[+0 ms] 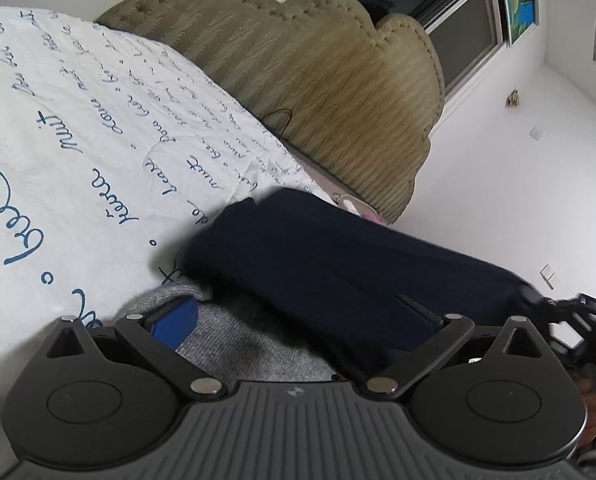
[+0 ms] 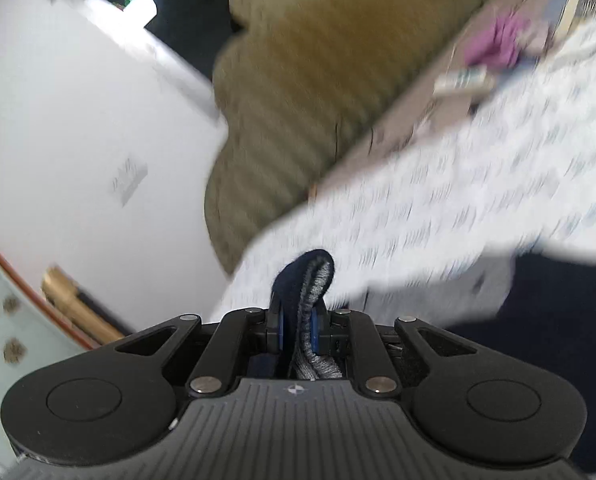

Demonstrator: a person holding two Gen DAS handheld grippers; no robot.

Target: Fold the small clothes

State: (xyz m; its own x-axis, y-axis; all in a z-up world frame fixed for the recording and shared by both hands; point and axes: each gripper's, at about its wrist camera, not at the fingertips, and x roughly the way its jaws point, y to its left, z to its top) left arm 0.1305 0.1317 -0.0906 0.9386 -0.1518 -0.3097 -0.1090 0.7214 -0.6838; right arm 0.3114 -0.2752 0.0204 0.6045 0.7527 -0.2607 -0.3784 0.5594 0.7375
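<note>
A small knit garment, navy (image 1: 338, 264) on one face and grey (image 1: 254, 344) on the other, lies on the bed right in front of my left gripper (image 1: 298, 320). That gripper's jaws stand wide apart. The left blue pad (image 1: 176, 326) shows beside the grey knit, and the right finger is half covered by navy cloth. In the right wrist view my right gripper (image 2: 300, 328) is shut on a folded edge of the garment (image 2: 310, 276), whose navy and grey layers poke up between the blue pads. This view is blurred.
The bed has a white sheet with blue script (image 1: 78, 140). Behind it stands an olive tufted headboard (image 1: 318, 72), with a window (image 1: 438, 4) and a white wall beyond. A purple cloth (image 2: 498, 40) and small items lie at the bed's far side.
</note>
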